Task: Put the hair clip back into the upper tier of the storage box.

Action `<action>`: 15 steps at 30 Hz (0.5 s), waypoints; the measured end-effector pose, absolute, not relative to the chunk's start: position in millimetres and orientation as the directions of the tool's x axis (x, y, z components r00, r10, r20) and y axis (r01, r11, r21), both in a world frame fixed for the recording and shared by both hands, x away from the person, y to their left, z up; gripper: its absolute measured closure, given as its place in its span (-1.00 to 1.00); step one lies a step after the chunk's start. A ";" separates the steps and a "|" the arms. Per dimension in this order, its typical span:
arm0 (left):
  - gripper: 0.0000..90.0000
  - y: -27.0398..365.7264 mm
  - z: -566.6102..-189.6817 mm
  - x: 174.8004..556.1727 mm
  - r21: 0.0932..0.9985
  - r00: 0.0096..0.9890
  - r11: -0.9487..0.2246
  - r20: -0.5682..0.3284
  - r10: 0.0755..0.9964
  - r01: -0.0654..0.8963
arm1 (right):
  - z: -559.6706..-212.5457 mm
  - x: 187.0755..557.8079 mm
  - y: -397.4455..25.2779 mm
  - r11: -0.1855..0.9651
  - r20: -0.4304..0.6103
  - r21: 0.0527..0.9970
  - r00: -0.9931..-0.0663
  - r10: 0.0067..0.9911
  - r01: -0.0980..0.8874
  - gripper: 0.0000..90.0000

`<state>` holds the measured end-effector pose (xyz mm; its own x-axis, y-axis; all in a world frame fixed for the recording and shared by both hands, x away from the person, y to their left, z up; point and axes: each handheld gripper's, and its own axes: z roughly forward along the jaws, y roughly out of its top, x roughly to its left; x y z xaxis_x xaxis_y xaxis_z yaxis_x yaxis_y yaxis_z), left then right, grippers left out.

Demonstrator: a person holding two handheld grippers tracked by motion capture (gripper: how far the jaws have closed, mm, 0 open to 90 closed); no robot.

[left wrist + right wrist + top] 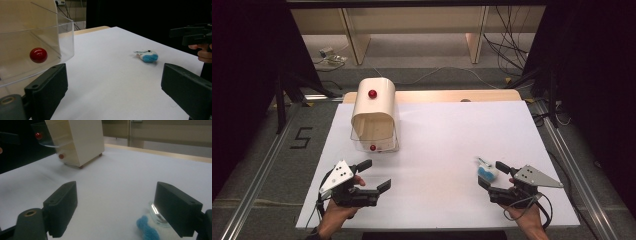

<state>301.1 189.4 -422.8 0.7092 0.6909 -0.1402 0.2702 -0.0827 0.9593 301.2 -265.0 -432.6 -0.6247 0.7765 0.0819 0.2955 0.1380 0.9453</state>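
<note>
**Both claws apart; blue item loose on counter**

Left claw (373, 176) stands with jaws wide apart, holding nothing, near the cream cabinet (374, 114) with red knobs and a clear drawer (37, 50). Right claw (492, 174) is likewise spread, a small blue-and-white fuzzy item (486, 170) lying on the white counter (447, 145) at its jaws, not gripped. Readable marking: a "5" (301, 137) on the floor left of the counter.

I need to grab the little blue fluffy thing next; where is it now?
In the high view the blue fluffy thing lies on the white table, at its right side, just beside the open right gripper.
</note>
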 end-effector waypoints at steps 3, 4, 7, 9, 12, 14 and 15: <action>-0.85 189.7 -422.8 301.1 0.959 0.708 -0.082 -0.140 0.692 0.271 | -432.1 301.3 -265.5 0.136 0.083 0.945 -0.621 0.779 0.297 -0.56; -0.85 189.7 -422.9 301.1 0.959 0.708 -0.082 -0.140 0.692 0.271 | -432.0 301.5 -265.6 0.137 0.081 0.946 -0.621 0.780 0.295 -0.56; -0.85 189.9 -422.6 300.9 0.960 0.708 -0.081 -0.140 0.692 0.269 | -431.0 301.5 -266.1 0.133 0.084 0.945 -0.612 0.786 0.300 -0.56; -0.85 189.9 -422.5 300.8 0.960 0.708 -0.081 -0.140 0.692 0.269 | -430.5 301.7 -266.7 0.136 0.080 0.944 -0.608 0.790 0.301 -0.56; -0.85 189.7 -422.5 301.0 0.960 0.708 -0.082 -0.139 0.692 0.269 | -430.0 302.5 -267.7 0.141 0.072 0.944 -0.602 0.795 0.299 -0.57; -0.85 189.7 -422.5 300.9 0.960 0.709 -0.083 -0.138 0.692 0.269 | -429.9 303.4 -268.7 0.139 0.072 0.943 -0.596 0.800 0.302 -0.57; -0.85 189.7 -422.5 300.9 0.960 0.708 -0.081 -0.140 0.692 0.269 | -429.7 303.8 -269.0 0.139 0.075 0.942 -0.592 0.802 0.307 -0.57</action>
<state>300.9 189.7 -422.5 0.7084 0.6919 -0.1396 0.2687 -0.0815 0.9598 303.8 -269.0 -429.7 -0.5923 0.8023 0.0746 0.3067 0.1389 0.9416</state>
